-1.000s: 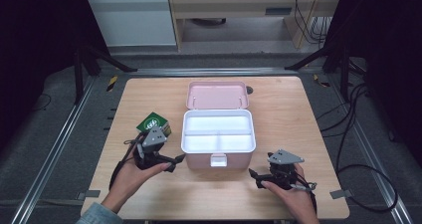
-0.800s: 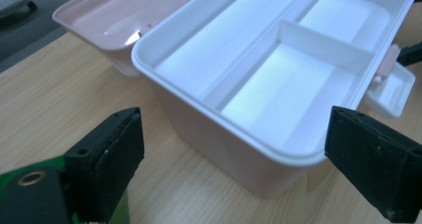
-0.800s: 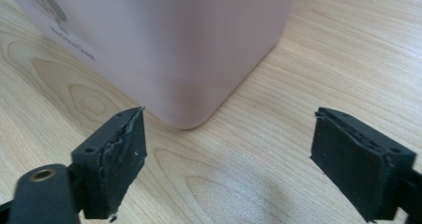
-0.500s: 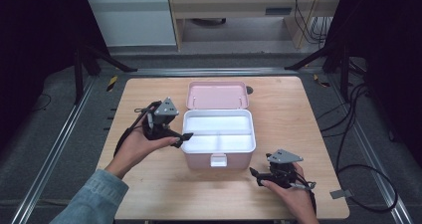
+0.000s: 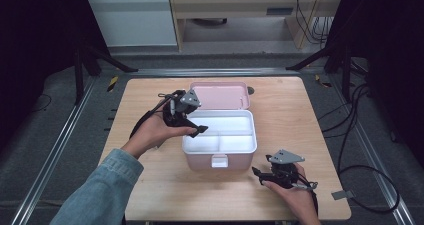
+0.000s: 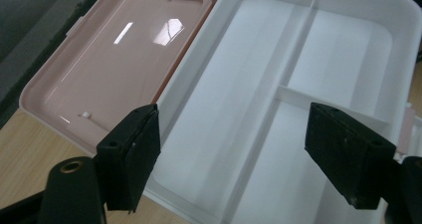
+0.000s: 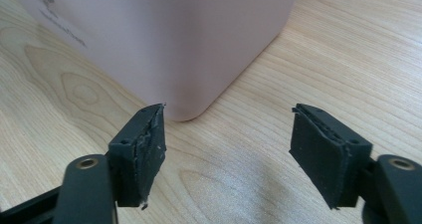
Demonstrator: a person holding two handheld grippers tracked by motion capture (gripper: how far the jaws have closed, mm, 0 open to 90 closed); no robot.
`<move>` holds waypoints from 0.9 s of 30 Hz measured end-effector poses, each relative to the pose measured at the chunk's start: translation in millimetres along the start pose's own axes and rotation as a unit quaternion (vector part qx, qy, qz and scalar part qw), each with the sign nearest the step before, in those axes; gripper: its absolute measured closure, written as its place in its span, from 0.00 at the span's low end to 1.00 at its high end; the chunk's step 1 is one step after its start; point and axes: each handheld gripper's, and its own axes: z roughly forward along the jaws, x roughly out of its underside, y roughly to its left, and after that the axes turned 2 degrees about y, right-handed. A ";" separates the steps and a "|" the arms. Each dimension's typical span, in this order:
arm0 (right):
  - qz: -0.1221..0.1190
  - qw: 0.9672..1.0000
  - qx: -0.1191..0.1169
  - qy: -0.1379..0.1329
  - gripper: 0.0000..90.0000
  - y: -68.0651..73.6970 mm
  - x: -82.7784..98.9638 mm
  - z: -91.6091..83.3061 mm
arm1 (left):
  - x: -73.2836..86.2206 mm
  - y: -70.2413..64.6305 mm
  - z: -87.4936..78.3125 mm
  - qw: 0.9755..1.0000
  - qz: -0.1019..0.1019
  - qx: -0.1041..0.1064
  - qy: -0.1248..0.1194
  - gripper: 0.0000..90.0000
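Note:
A pink box (image 5: 200,161) stands mid-table, its lid (image 5: 220,95) laid open behind it and a white divided tray (image 5: 220,130) inside. My left gripper (image 5: 196,125) hovers over the tray's left edge. In the left gripper view, the left gripper (image 6: 236,129) looks down on the bare tray (image 6: 239,84) and the lid (image 6: 119,64). Its jaws have just been closing with nothing between them and still stand apart. My right gripper (image 5: 258,175) rests low by the box's front right corner. In the right gripper view, the right gripper (image 7: 231,122) faces the pink wall (image 7: 189,40), jaws also closing, empty, still apart.
The wooden table (image 5: 280,115) has bare room to the right of the box and along its front. Its edges drop to a dark floor with metal rails and cables (image 5: 360,130) on the right. A denim sleeve (image 5: 100,190) comes in at the lower left.
My left hand has risen and moved right, from the table left of the box to above the tray's left edge. A green packet seen beside it earlier is out of sight. The right hand has stayed put.

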 end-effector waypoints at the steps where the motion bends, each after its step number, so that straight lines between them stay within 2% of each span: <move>1: -0.001 1.000 0.000 0.000 0.36 0.1 -0.2 -0.4 | -0.8 0.9 1.9 1.000 0.002 0.003 0.003 0.25; 4: -0.004 1.000 0.001 -0.002 0.38 -0.3 -0.7 -1.5 | -2.4 1.9 5.1 1.000 0.007 0.012 0.013 0.30; 6: -0.005 1.000 0.001 -0.004 0.40 -0.7 -1.0 -2.3 | -4.8 0.5 9.8 0.999 0.024 0.016 0.028 0.33; 10: -0.009 1.000 -0.002 0.000 0.44 0.1 0.1 -1.8 | -6.6 -1.6 15.4 0.998 0.035 0.024 0.039 0.44; 11: -0.011 1.000 -0.004 0.000 0.44 0.5 0.6 -1.3 | -7.6 -1.7 20.5 0.997 0.042 0.036 0.045 0.46; 20: -0.021 1.000 -0.012 0.003 0.54 1.1 2.1 0.0 | -10.3 2.3 38.0 0.994 0.055 0.060 0.073 0.60; 21: -0.021 1.000 -0.014 0.005 0.55 1.7 3.1 0.6 | -12.8 1.6 41.7 0.993 0.059 0.067 0.080 0.62; 22: -0.021 1.000 -0.015 0.005 0.56 1.8 3.6 0.5 | -12.8 1.6 41.7 0.993 0.059 0.067 0.080 0.63; 23: -0.021 1.000 -0.016 0.005 0.57 1.8 4.1 0.1 | -15.5 0.2 45.2 0.991 0.067 0.075 0.086 0.63; 27: -0.021 1.000 -0.014 0.005 0.59 0.7 5.5 -2.8 | -19.2 -0.7 49.9 0.989 0.076 0.082 0.092 0.67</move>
